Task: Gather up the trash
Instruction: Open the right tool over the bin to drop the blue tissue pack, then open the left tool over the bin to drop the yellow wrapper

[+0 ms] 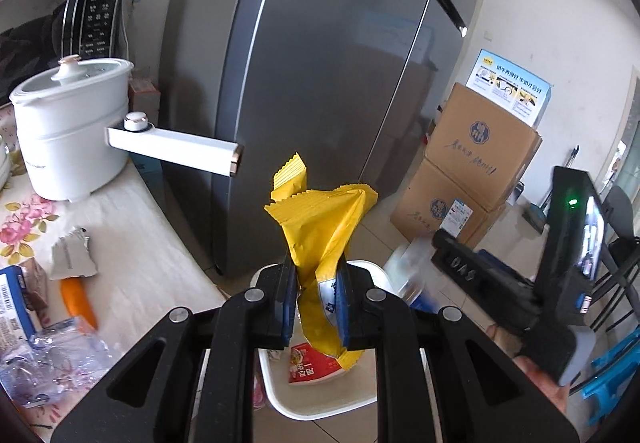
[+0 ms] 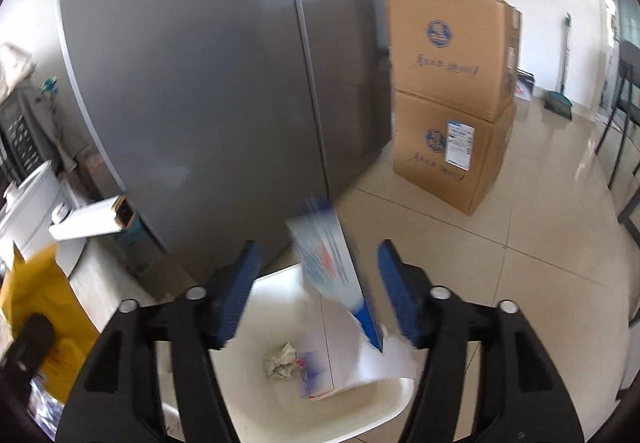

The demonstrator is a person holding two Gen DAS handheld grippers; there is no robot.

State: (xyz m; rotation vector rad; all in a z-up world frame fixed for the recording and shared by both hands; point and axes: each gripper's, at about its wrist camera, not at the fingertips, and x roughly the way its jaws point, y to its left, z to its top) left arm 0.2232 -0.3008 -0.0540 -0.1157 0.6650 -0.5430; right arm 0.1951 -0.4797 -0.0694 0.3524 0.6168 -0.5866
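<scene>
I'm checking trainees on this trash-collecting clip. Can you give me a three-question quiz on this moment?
1. True or false: the left gripper is clamped on a yellow wrapper.
2. What is between the right gripper's open jaws? A) a blurred white-and-blue package B) an orange carrot C) a pot lid
3. Name the container below both grippers.

Key:
1. True; the pads press the wrapper.
2. A; the pads stand clear of it, over the bin.
3. The white trash bin, already holding crumpled paper.

Grey fridge (image 2: 208, 83), stacked cardboard boxes (image 2: 452, 99), tiled floor (image 2: 540, 263), white walls (image 1: 552, 3)
</scene>
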